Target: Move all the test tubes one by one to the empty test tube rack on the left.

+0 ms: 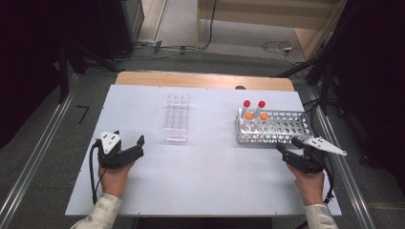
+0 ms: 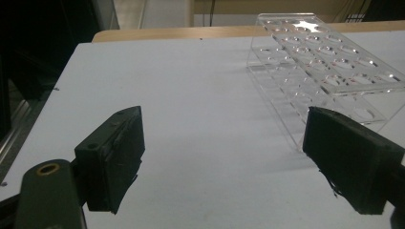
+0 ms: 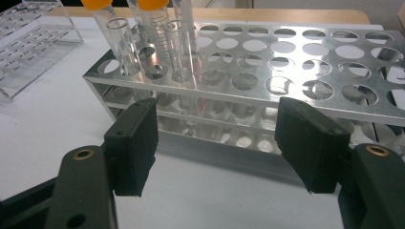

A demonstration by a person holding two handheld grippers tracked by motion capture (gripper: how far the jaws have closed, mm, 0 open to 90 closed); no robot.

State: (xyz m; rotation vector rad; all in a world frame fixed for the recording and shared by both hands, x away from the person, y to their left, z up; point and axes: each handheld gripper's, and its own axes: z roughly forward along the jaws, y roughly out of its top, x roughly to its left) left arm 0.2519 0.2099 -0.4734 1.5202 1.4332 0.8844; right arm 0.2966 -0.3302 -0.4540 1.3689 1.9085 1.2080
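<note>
White tabletop (image 1: 205, 181), dim room beyond. Your right hand-held gripper (image 3: 217, 143) stands spread and empty just before the metal rack (image 1: 282, 130); left hand-held gripper (image 2: 224, 157) likewise spread, near the empty clear rack (image 1: 176, 117). Approach one tube squarely, avoiding neighbours. Metal rack holds two orange-capped tubes (image 3: 112, 33) and two red-capped tubes (image 1: 253, 107).

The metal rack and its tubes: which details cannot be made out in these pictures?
- Red-capped tubes: too small in the high view to tell whether they hold anything.
- Orange-capped tubes: caps cut off by the top edge of the right gripper view.
- Metal rack: its right end is cut off by that view's edge.
- Clear rack: its far side is cut off by the left gripper view's right edge.
</note>
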